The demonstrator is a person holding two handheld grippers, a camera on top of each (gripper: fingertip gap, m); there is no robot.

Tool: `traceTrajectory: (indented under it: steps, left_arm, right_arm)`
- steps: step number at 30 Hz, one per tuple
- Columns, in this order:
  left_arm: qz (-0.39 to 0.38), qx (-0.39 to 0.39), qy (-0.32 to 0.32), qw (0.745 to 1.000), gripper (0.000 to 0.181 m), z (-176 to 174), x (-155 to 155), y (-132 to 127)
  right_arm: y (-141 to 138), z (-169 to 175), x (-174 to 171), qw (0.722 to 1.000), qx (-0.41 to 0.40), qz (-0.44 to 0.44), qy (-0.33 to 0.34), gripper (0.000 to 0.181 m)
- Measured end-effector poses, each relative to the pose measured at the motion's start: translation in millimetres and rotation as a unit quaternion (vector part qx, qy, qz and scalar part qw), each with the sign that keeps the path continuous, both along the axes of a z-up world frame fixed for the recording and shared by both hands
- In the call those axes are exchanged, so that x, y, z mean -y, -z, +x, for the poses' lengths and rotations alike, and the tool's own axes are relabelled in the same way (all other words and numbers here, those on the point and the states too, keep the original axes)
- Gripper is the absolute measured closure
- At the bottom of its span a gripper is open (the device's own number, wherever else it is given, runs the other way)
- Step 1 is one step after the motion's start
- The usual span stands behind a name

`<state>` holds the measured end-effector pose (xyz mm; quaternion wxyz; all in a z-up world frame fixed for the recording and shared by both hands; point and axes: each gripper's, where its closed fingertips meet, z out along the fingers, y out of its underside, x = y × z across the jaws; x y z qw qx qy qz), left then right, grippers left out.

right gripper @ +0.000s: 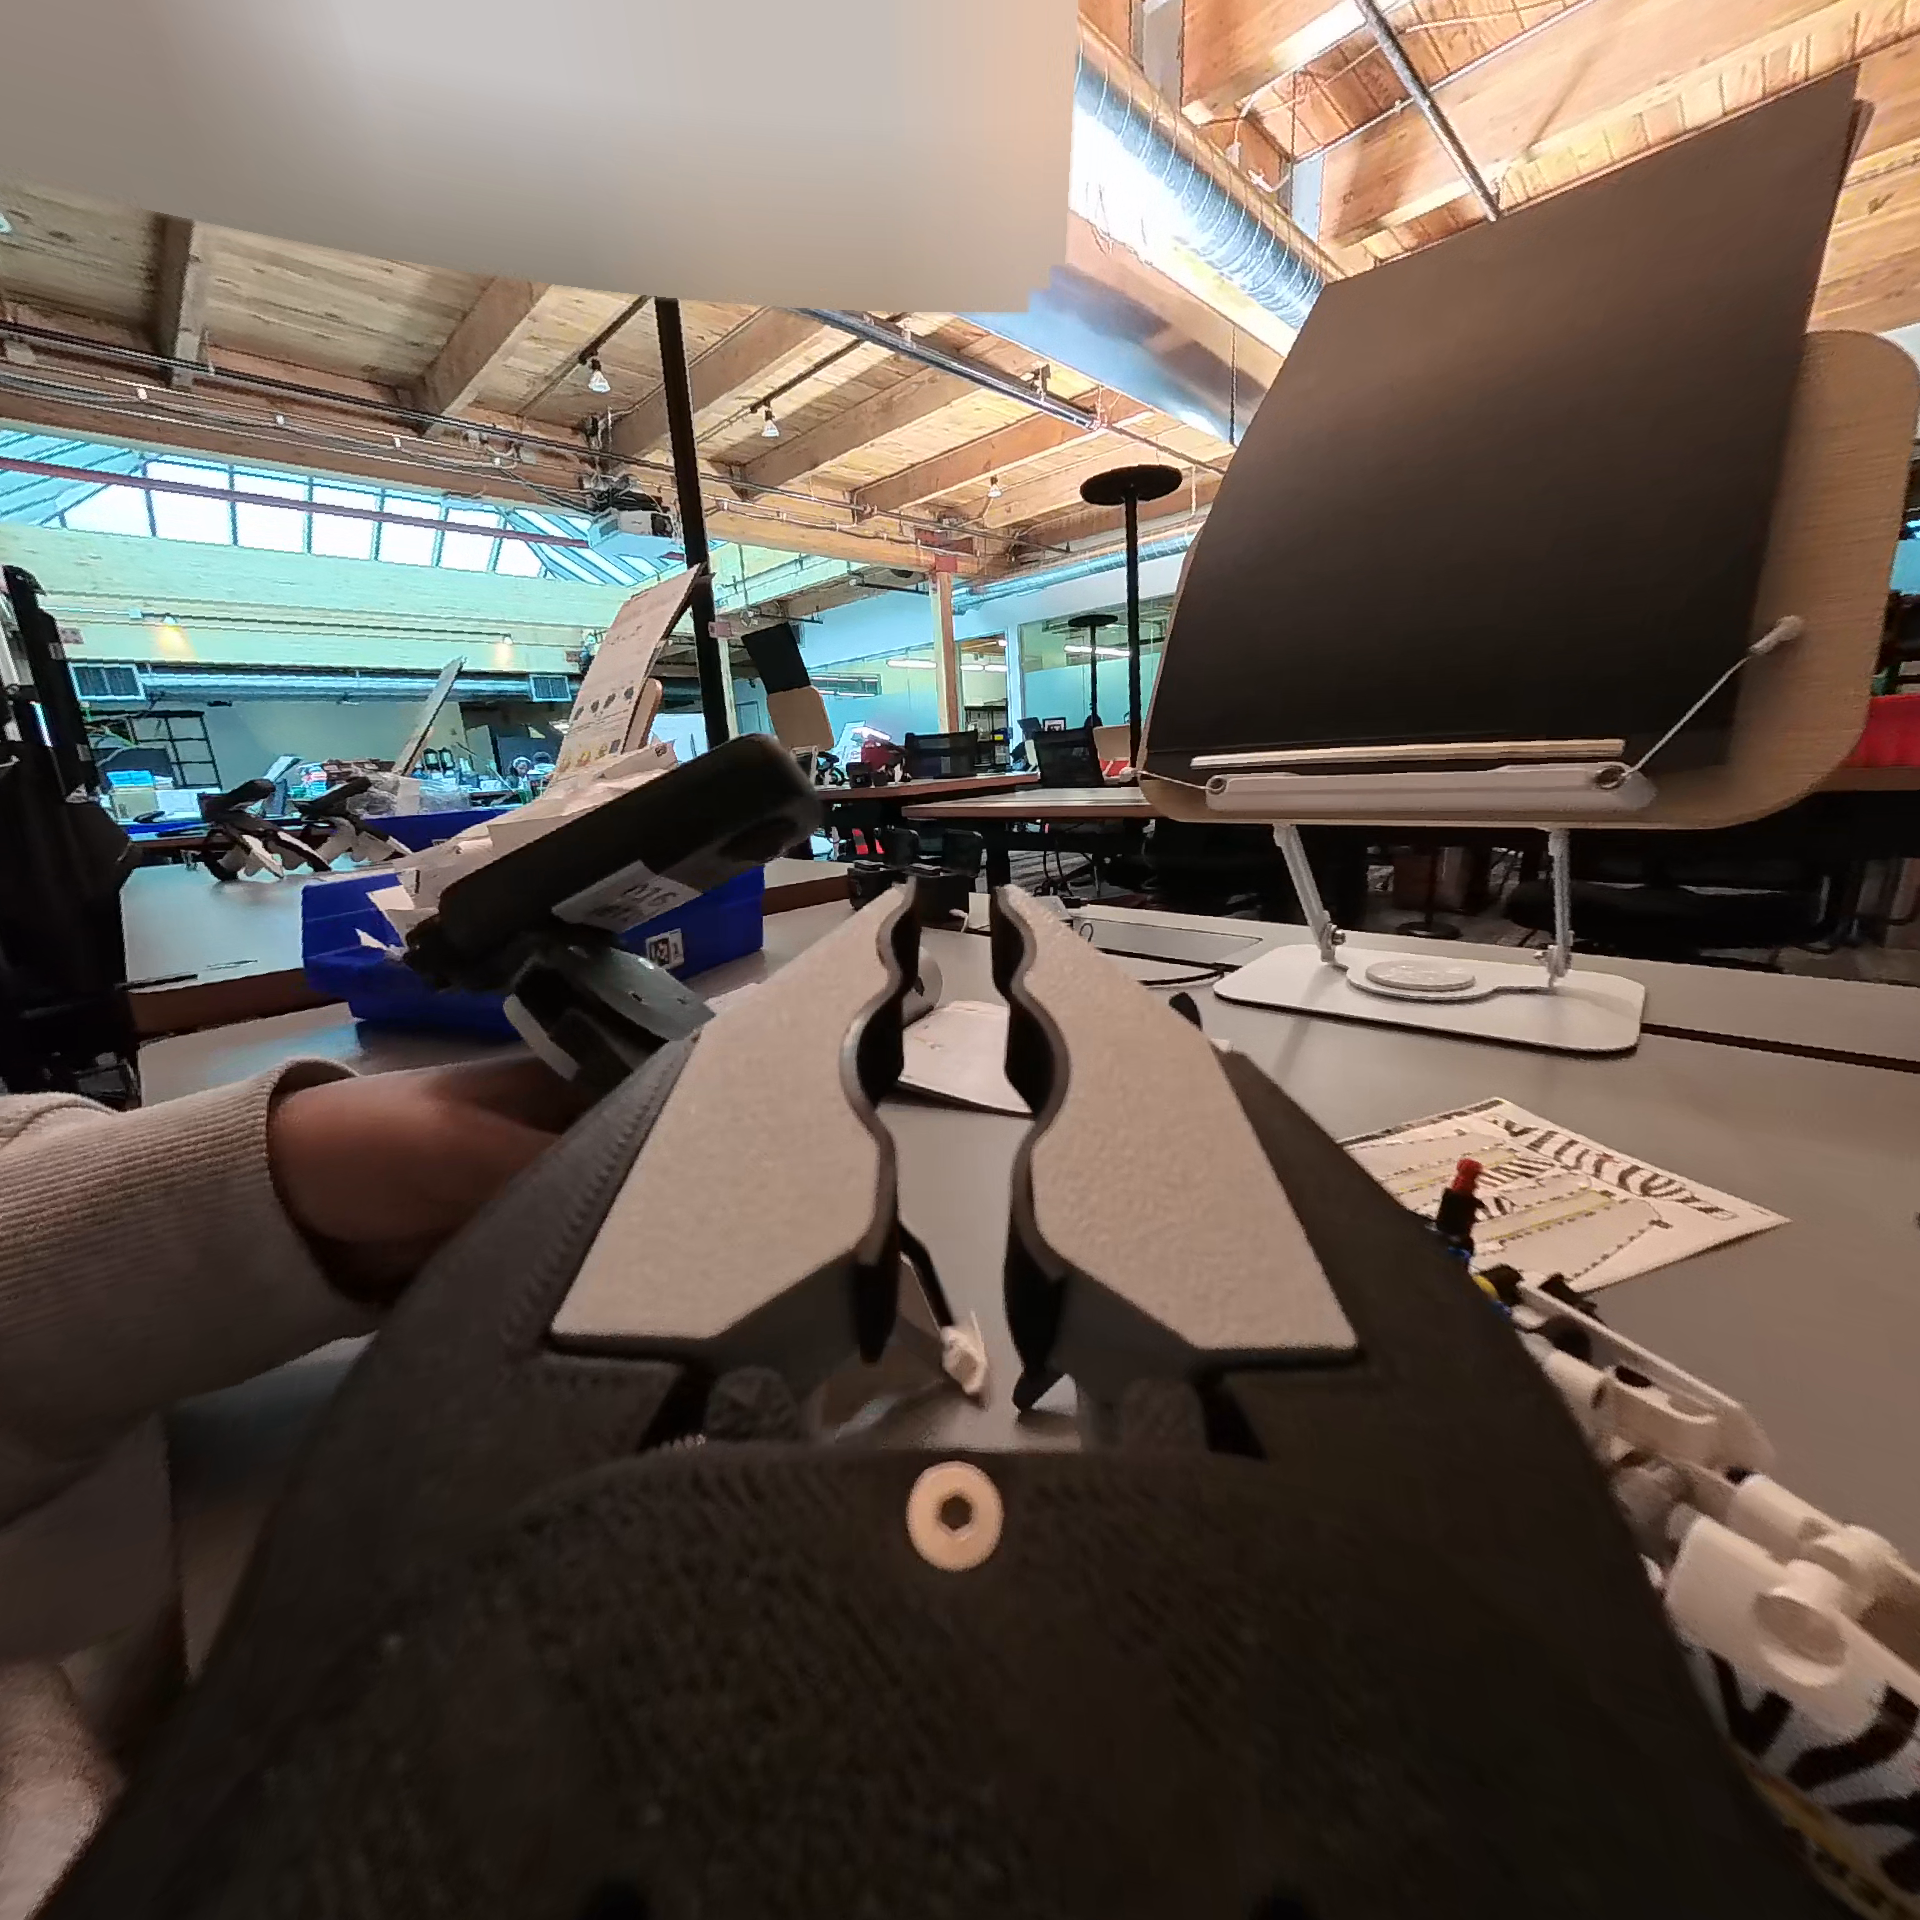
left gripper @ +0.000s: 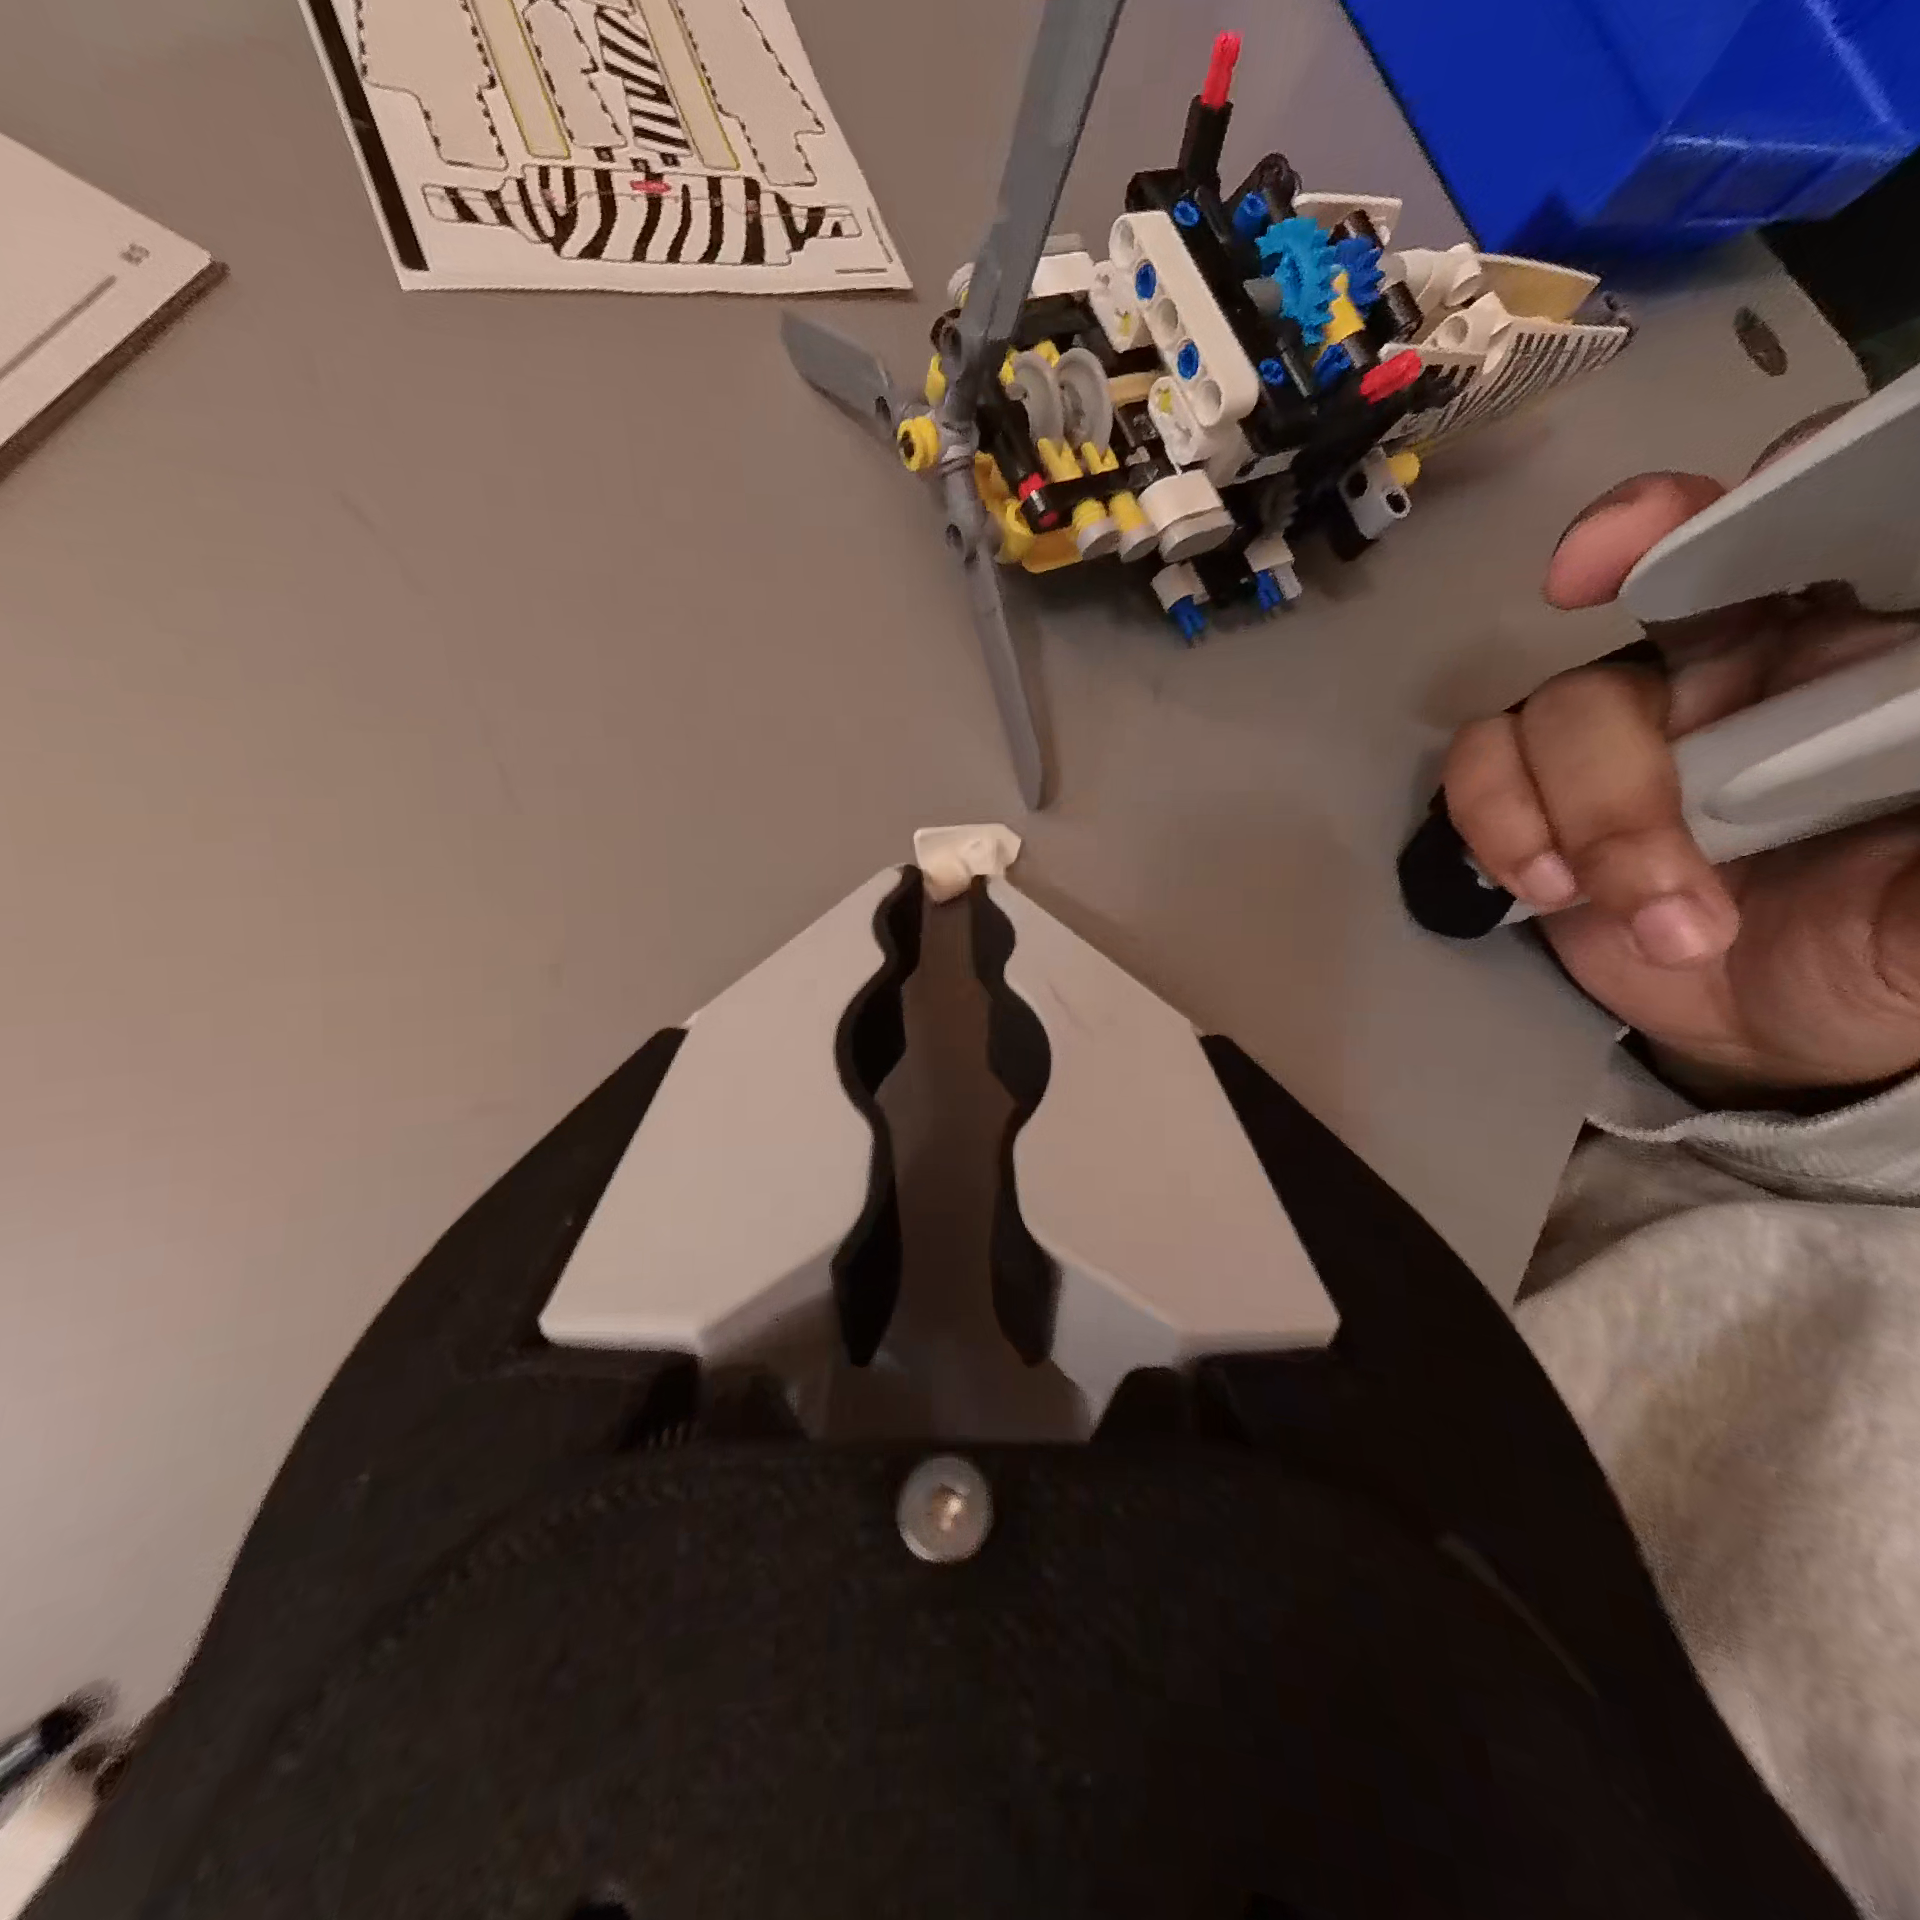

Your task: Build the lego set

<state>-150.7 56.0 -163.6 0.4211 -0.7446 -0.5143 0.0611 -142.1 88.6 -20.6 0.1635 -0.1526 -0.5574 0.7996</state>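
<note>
Grey flat tabletop [left gripper: 416, 727]: work area, carries all items.

Blue plastic parts bin [left gripper: 1662, 104]: far right corner in left wrist view, contents not visible there.

Printed zebra-striped sticker sheet [left gripper: 613, 156]: lies flat beyond the model, several stickers appear still unpeeled; decal work judged incomplete. Instruction booklet w/ pale pages [left gripper: 83, 312] at left edge, page content not assessed.

Partly built white, black and yellow lego aircraft model [left gripper: 1226, 395]: rests on table, well apart from left gripper. Grey propeller blades [left gripper: 997, 436] fitted at nose; blue gears, red axles and white beams exposed on top, so body shell looks unfinished. Est. mid-build; remaining panels, stickers and loose parts outstanding.

Left gripper [left gripper: 948, 883]: jaws nearly pressed together, pinching small white lego connector piece [left gripper: 964, 857] at the very tips, low over table, between operator and model. Piece not yet attached.

Right gripper [right gripper: 951, 914]: jaws narrowly spread, nothing between them; pointed up and away toward the room. Operator's hand [left gripper: 1621, 821] holds its handle just right of the model.
</note>
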Motion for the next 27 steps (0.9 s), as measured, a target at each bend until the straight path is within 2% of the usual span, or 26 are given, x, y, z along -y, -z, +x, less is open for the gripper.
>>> traceTrajectory:
  steps: [2,7,11,15,18,21,27]
  left_arm:
    - [-0.009,-0.003,-0.005,1.0,0.181,2,6,0]
    - [0.02,-0.008,-0.009,1.0,0.181,7,14,-6]
    - [0.052,-0.03,0.0,0.998,0.158,2,5,-18]
    - [0.032,-0.026,0.014,0.999,0.143,-5,-8,-11]
    - [0.009,-0.006,0.025,1.0,0.144,-5,-13,-2]
    - [-0.013,-0.002,0.022,1.0,0.162,-5,-9,1]
    - [-0.019,0.0,0.013,1.0,0.162,4,1,1]
  right_arm:
    - [0,-1,0,1.0,0.004,-0.002,-0.001,0.171]
    - [0,-2,1,1.0,0.005,-0.001,0.0,0.171]
    - [1,-1,3,1.0,0.001,0.002,-0.001,0.171]
    - [1,-1,4,1.0,0.0,0.003,0.0,0.171]
    - [1,-2,3,1.0,0.002,-0.001,0.0,0.171]
    - [0,-2,3,1.0,0.003,-0.004,-0.001,0.171]
    - [0,-2,4,1.0,-0.001,-0.003,-0.001,0.171]
